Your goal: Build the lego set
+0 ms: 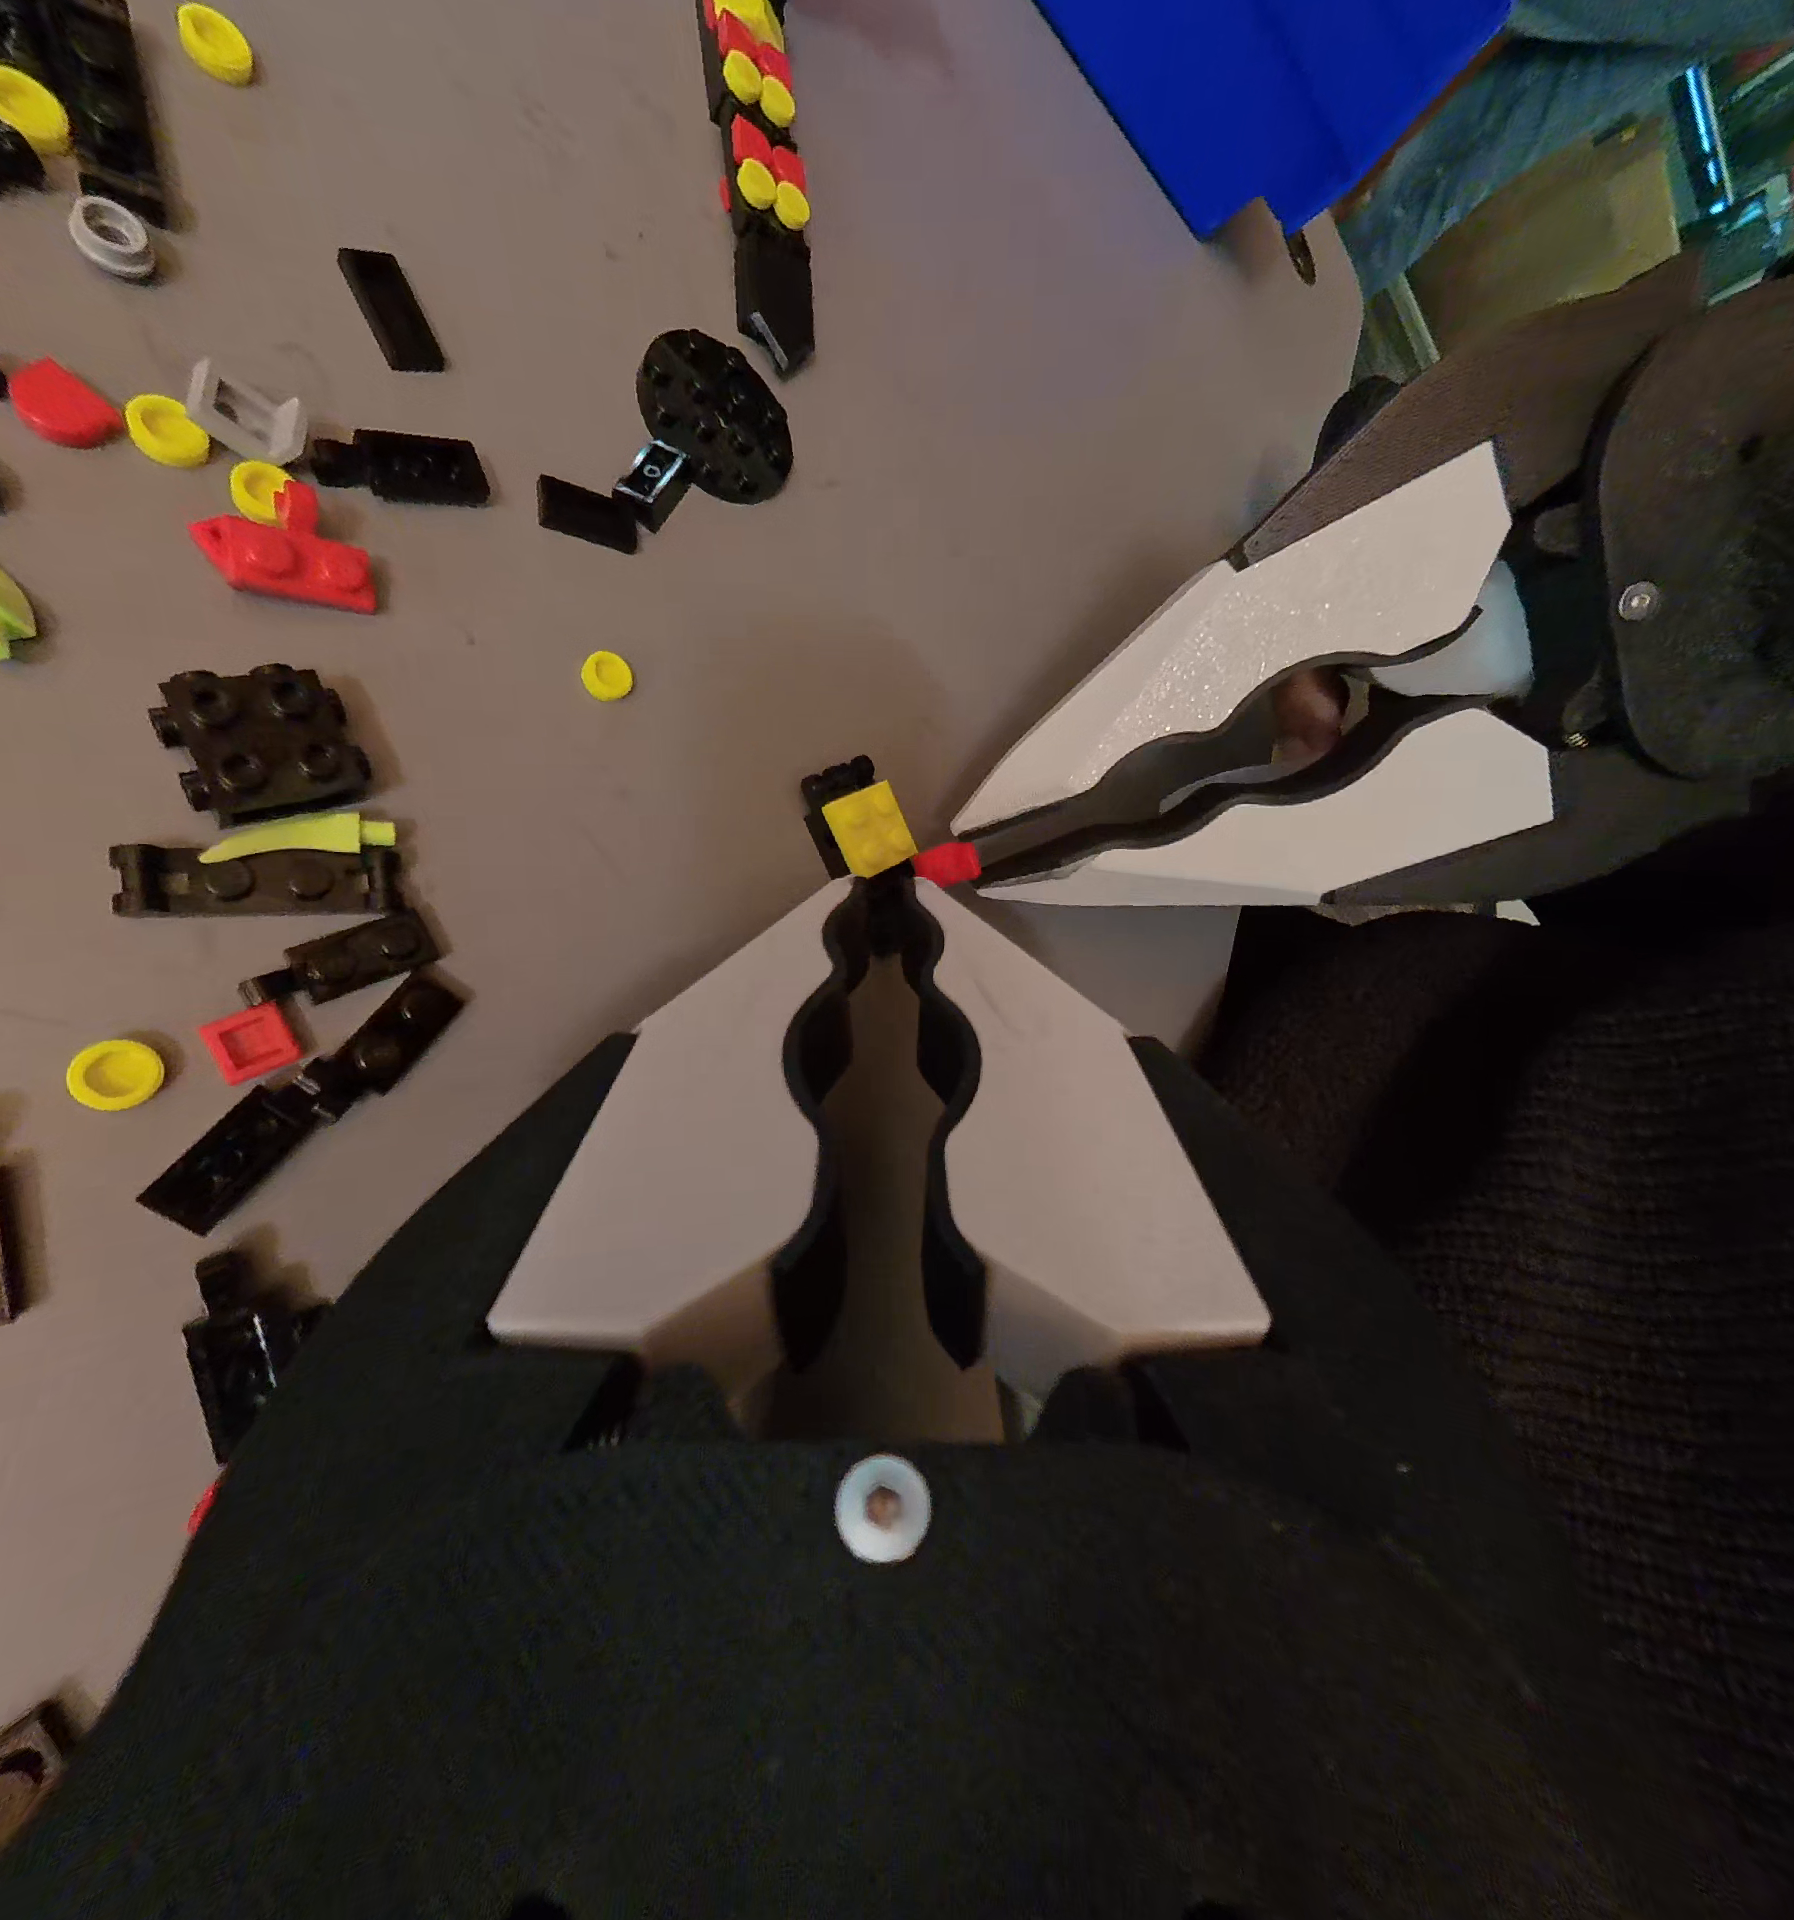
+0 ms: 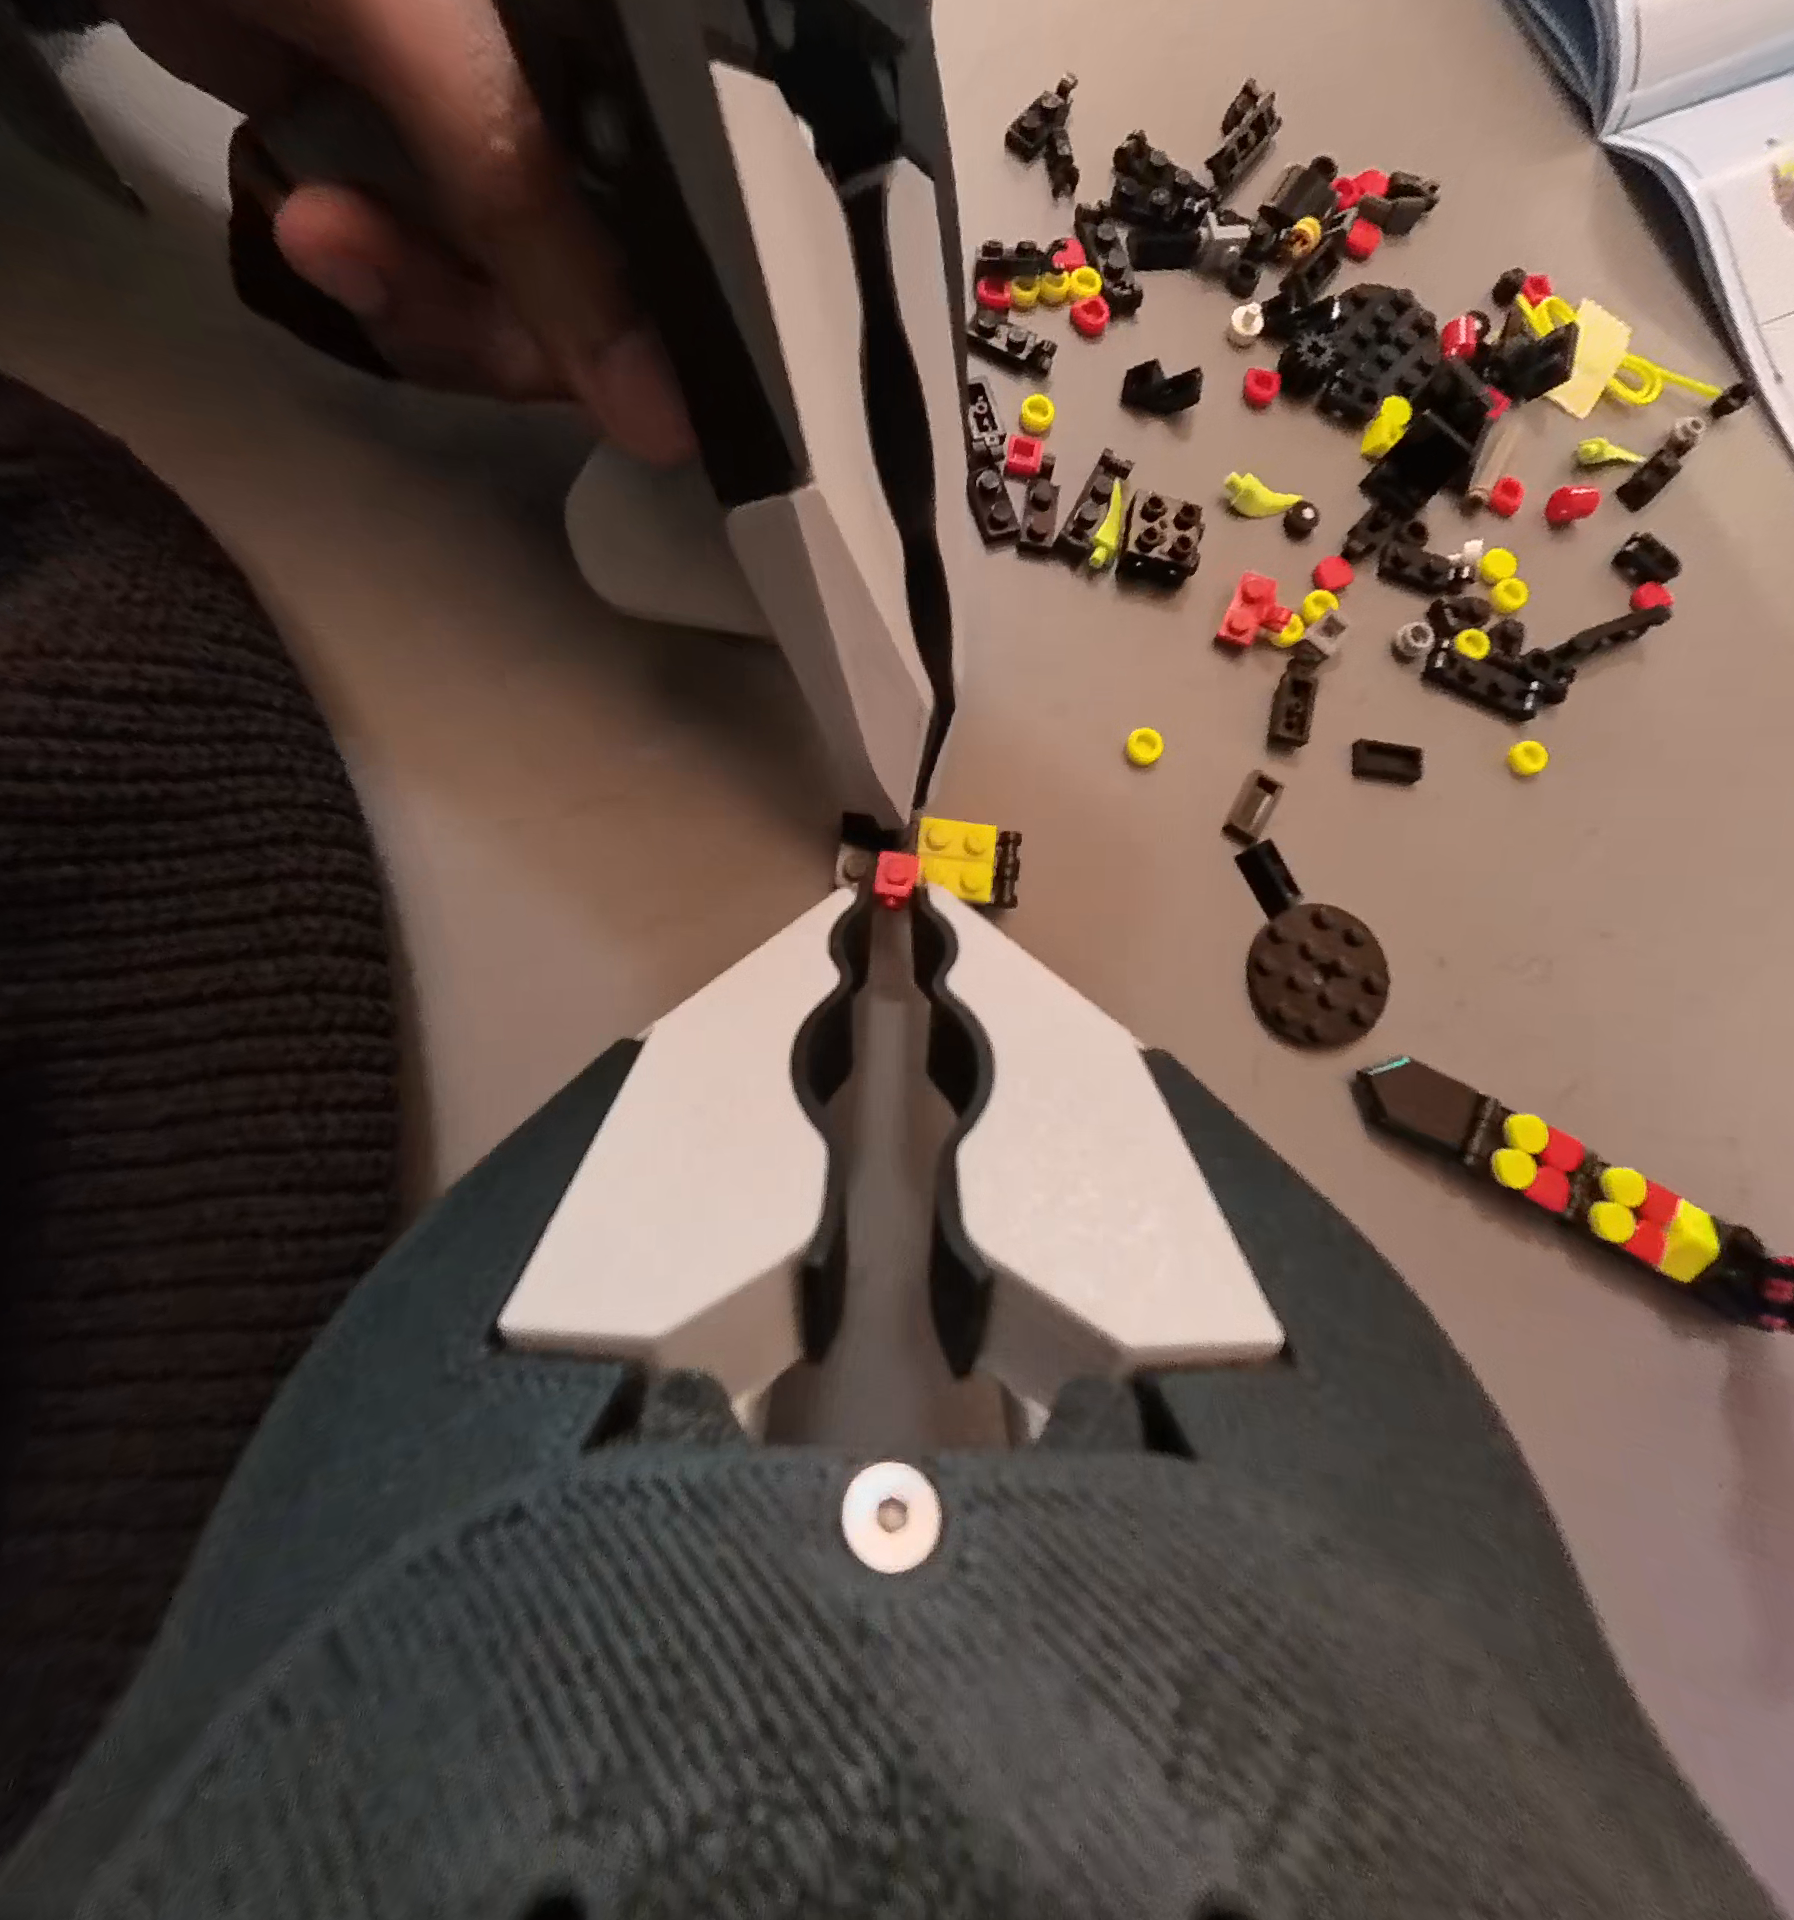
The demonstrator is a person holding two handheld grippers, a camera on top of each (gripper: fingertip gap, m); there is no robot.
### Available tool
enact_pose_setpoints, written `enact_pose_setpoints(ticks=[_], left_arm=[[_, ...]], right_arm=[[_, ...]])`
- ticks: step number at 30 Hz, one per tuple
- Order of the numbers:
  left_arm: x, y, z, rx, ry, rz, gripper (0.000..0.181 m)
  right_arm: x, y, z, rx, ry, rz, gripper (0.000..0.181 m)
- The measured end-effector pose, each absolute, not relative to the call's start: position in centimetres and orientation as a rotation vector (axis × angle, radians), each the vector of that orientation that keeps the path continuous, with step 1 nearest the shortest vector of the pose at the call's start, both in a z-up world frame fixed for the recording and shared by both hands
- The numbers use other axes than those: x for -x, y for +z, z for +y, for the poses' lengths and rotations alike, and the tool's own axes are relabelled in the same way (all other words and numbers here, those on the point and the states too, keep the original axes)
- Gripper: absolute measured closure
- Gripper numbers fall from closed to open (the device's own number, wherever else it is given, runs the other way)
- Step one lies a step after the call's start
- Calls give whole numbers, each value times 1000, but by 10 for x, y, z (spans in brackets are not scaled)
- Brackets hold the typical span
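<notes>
My left gripper [image 1: 880, 902] is shut on a small black assembly with a yellow 2x2 plate [image 1: 865, 828] on top, held just above the grey table [image 1: 976, 416]. My right gripper [image 2: 891, 902] is shut on a small red 1x1 brick [image 2: 895, 873] and holds it against the side of that assembly, next to the yellow plate [image 2: 957, 855]. In the left wrist view the right gripper [image 1: 960, 862] comes in from the right with the red brick [image 1: 945, 862] at its tips. In the right wrist view the left gripper [image 2: 919, 810] comes down from above.
Loose black, red, yellow and lime pieces [image 1: 280, 727] lie spread on the table to the left. A black round plate [image 2: 1317, 971] and a long black build with red and yellow studs [image 2: 1558, 1174] lie right. An open instruction booklet [image 2: 1745, 208] and a blue box [image 1: 1277, 94] sit at the far edge. Only a small space, under 4 cm, lies between the two pairs of fingers.
</notes>
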State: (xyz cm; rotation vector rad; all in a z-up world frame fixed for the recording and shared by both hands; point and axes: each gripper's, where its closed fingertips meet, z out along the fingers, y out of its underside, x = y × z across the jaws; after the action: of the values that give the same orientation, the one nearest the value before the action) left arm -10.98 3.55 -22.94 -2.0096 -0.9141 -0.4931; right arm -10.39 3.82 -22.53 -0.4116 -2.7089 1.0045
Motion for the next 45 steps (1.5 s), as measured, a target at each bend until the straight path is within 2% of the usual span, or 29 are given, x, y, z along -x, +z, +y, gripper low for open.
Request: enact_pose_setpoints(ticks=[25, 45], left_arm=[[108, -235, 38, 2075, -485, -892, 174], [109, -235, 40, 2087, -480, -857, 171]], right_arm=[[105, -225, 42, 421, 1099, -2802, 176], [106, -233, 42, 247, 1004, -2870, 176]])
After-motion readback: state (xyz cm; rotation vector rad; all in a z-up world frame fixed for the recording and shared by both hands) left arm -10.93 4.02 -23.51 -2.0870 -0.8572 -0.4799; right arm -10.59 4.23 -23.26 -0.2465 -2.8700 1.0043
